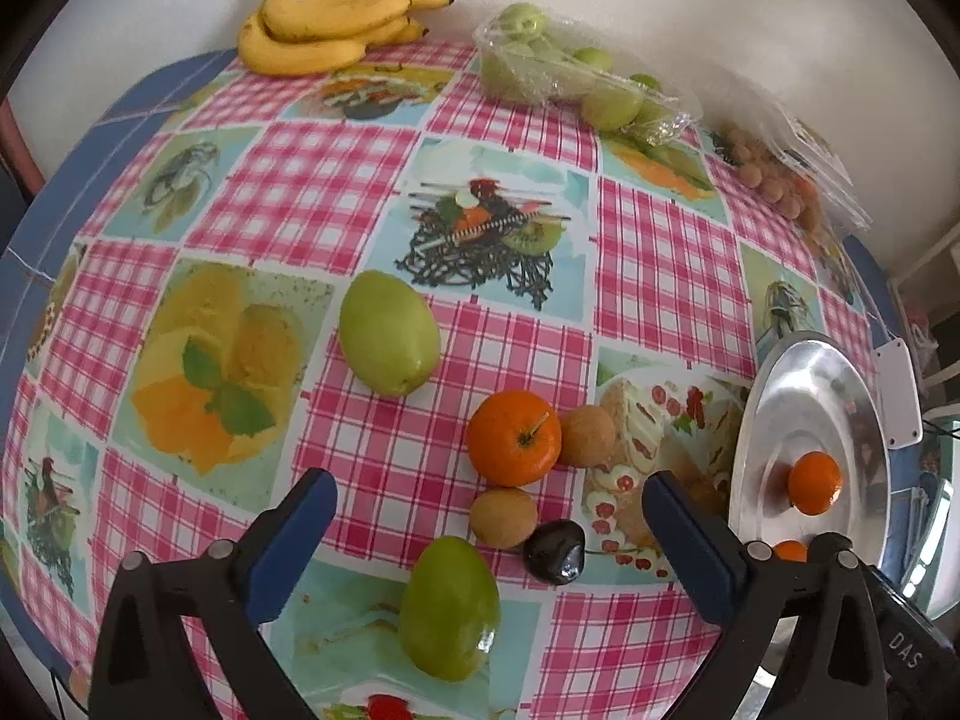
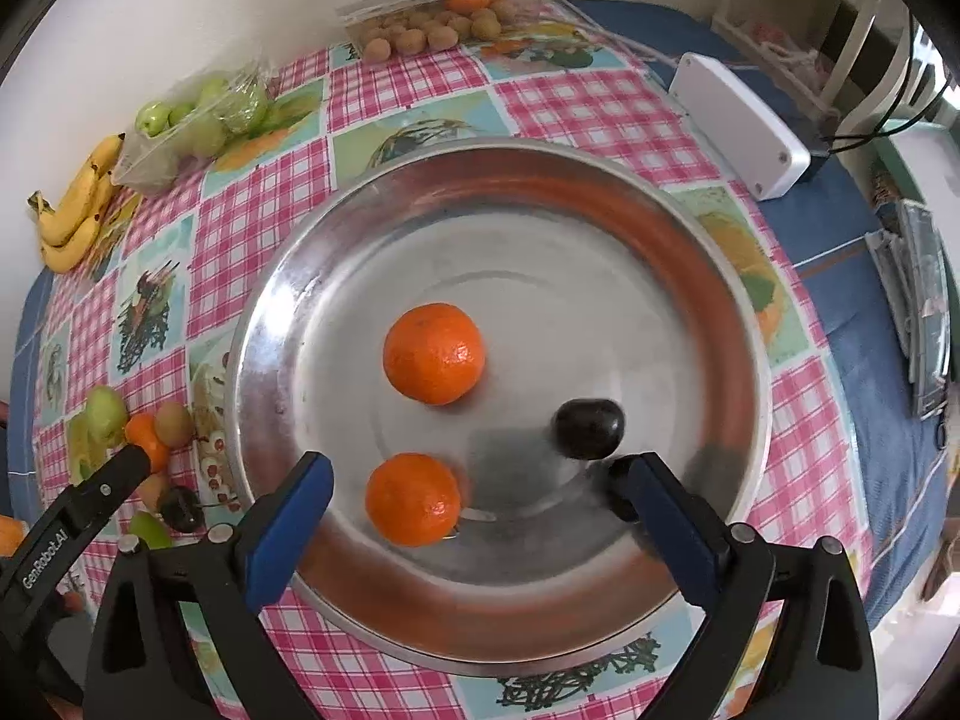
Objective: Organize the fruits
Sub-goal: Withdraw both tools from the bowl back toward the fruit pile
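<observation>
We found the loose fruit in a near cluster on the pink-checked tablecloth (image 1: 372,192): a round orange tangerine (image 1: 514,438), two small brown kiwi-like fruits (image 1: 503,517), a dark glossy plum (image 1: 555,551), and two green oval mangoes, one near (image 1: 449,607) and one farther left (image 1: 387,342). The left gripper (image 1: 489,546) hovered just above this cluster with its blue-padded jaws spread wide and nothing between them; the near mango, one brown fruit and the plum lay between the fingers' lines, the tangerine just beyond.

To the right stood the round shiny metal tray (image 2: 744,360), holding two tangerines (image 2: 433,353) and a dark plum (image 2: 589,427). The right gripper (image 2: 471,504) hung over the tray's near side, jaws also wide apart and empty, with the nearer tangerine between them and the plum just beside the right finger.

We judged the step in hand to be a fresh pick by the left gripper. Doing it well meant centring on one fruit only, descending so the pads met its widest part, and closing gently, since neighbours touched and round fruit rolls.

Bananas (image 1: 327,24), bagged green fruit (image 1: 564,69) and a punnet of brown fruit (image 2: 432,24) lay far back.
</observation>
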Available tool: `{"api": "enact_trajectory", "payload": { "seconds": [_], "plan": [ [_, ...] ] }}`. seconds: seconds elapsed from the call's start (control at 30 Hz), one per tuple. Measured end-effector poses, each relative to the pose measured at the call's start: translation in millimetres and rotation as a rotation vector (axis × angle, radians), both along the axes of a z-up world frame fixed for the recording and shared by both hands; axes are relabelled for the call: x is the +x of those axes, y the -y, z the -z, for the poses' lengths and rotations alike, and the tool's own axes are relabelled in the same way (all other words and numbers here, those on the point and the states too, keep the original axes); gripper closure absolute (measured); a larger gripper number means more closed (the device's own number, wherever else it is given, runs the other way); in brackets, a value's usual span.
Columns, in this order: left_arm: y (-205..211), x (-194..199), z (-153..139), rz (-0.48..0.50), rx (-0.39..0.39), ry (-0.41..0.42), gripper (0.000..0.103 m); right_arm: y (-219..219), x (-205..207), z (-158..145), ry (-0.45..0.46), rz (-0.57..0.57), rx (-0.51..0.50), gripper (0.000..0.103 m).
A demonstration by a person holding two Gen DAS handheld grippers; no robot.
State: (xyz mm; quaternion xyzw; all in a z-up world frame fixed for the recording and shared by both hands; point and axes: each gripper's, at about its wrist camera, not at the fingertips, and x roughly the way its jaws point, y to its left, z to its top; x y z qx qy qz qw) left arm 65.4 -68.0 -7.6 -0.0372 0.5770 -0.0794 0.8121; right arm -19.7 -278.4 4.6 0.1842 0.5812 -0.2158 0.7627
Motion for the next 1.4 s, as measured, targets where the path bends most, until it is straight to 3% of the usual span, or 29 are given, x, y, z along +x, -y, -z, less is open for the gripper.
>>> {"api": "enact_trajectory", "payload": {
  "seconds": [0.3, 0.57, 0.87, 1.17, 1.4],
  "plan": [
    [-13, -1, 10, -0.033, -0.014, -0.043, 0.0, -9, 6, -11, 0.027, -0.042, -0.001, 0.004],
    [-48, -2, -2, -0.138, -0.019, -0.022, 0.0, -30, 17, -17, 0.056, -0.107, 0.018, 0.004],
    [-88, -3, -6, -0.275, -0.006, -0.023, 0.0, -89, 37, -25, 0.078, -0.277, 0.072, 0.004],
    [-114, -6, -18, -0.296, 0.042, 0.019, 0.0, -133, 48, -18, 0.058, -0.364, 0.07, 0.004],
    [-135, -5, -21, -0.343, 0.004, 0.016, 0.0, -161, 55, -13, 0.06, -0.415, 0.107, 0.004]
  ]
}}
